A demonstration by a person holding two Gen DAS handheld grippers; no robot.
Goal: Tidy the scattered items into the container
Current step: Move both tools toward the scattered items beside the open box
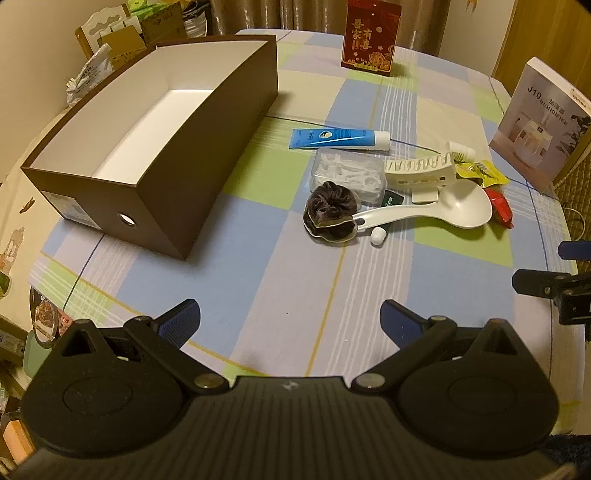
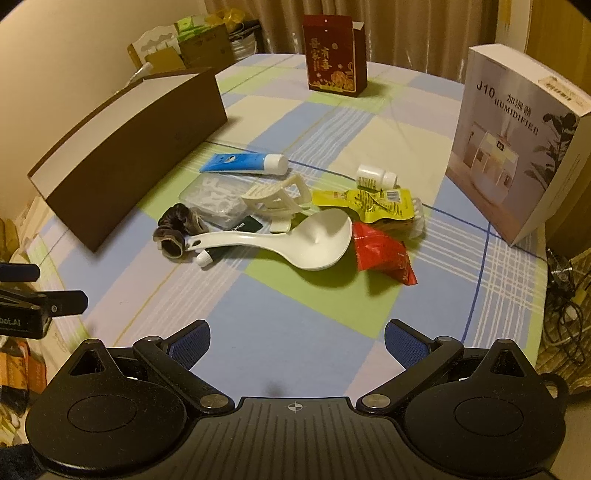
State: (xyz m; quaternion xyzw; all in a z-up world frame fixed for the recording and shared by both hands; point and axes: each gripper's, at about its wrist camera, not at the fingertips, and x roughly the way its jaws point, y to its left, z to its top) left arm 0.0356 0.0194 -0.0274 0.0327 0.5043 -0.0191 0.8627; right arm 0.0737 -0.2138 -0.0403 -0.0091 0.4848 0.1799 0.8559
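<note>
An empty brown box [image 1: 221,122] with a white inside stands on the left of the checked tablecloth; its outer wall [image 2: 140,147] shows in the right wrist view. Beside it lies a cluster: blue tube [image 1: 338,139] [image 2: 243,163], clear floss-pick case [image 1: 347,175] [image 2: 214,197], dark scrunchie [image 1: 328,214] [image 2: 173,230], white ladle [image 1: 436,214] [image 2: 295,240], cream hair claw [image 1: 421,171] [image 2: 277,201], small white bottle [image 2: 375,176], yellow pouch [image 2: 373,203], red packet [image 2: 382,254]. My left gripper [image 1: 290,323] and right gripper [image 2: 297,341] hover open near the table's front, holding nothing.
A red gift box [image 1: 371,35] [image 2: 334,55] stands at the back. A white humidifier carton [image 1: 541,125] [image 2: 517,144] stands at the right edge. A small white cap [image 1: 377,235] lies by the ladle handle. Clutter and cables surround the table.
</note>
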